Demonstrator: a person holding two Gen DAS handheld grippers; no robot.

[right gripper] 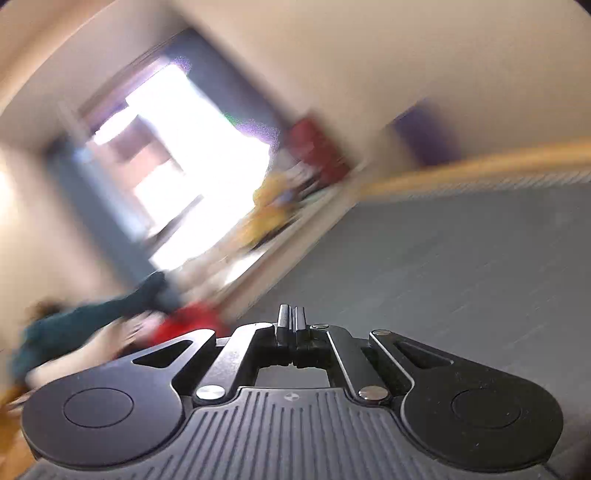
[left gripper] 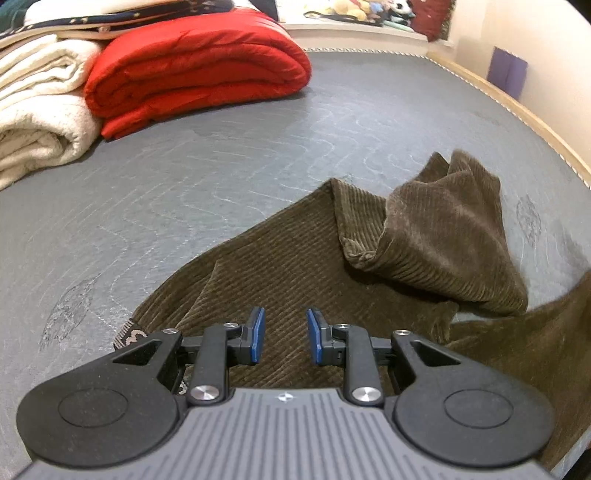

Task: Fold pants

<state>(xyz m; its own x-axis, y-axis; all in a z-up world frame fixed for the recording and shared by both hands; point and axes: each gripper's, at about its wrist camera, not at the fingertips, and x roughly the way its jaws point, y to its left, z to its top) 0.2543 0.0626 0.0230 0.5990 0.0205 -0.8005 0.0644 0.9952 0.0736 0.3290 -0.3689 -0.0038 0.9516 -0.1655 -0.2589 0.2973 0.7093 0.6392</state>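
Brown corduroy pants lie crumpled on the grey mattress, one leg end bunched up at the right. My left gripper hovers just above the pants near their near edge, its blue pads apart with nothing between them. In the right wrist view my right gripper is tilted and raised over the mattress, its fingers pressed together with nothing seen between them. The pants do not show in that view, which is motion-blurred.
A folded red quilt and cream blankets sit at the mattress's far left. A wooden bed edge runs along the right by the wall. A shelf with soft toys is at the back. A bright window shows in the right wrist view.
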